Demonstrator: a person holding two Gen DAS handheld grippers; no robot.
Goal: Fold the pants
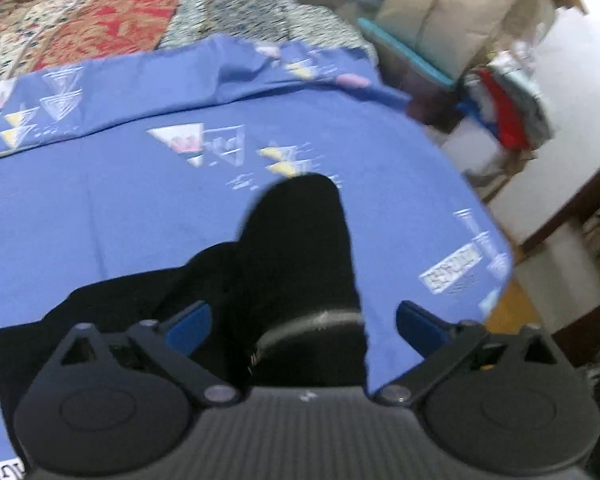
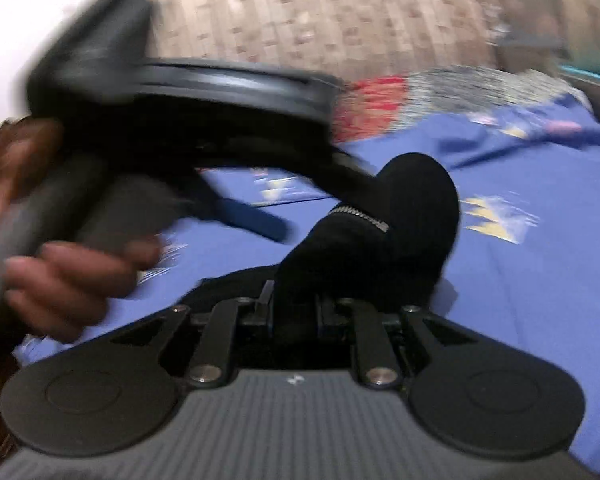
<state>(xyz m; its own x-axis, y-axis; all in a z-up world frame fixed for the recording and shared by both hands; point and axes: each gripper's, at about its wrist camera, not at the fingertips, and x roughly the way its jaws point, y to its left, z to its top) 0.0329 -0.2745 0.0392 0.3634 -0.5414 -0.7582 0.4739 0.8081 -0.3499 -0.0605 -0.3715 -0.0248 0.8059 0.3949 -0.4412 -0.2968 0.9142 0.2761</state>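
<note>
Bed, blue printed sheet (image 1: 120,208) over it, patchwork quilt (image 1: 80,20) along the far edge. Black pants (image 1: 300,248) lie bunched near the sheet's near edge, toward its right corner. Left gripper (image 1: 302,326): fingers wide, over the pants, gripping nothing. Right gripper (image 2: 294,308): fingers narrow, pinched on a raised hump of pants near the zipper (image 2: 358,218). Risk: a thick bunched pinch may slip or drag layers unevenly; left gripper close by could snag fabric.

Blue sheet (image 1: 112,208) open at left and centre of left view; black pants (image 1: 300,248) block lower centre, clutter (image 1: 508,120) crowds upper right.
</note>
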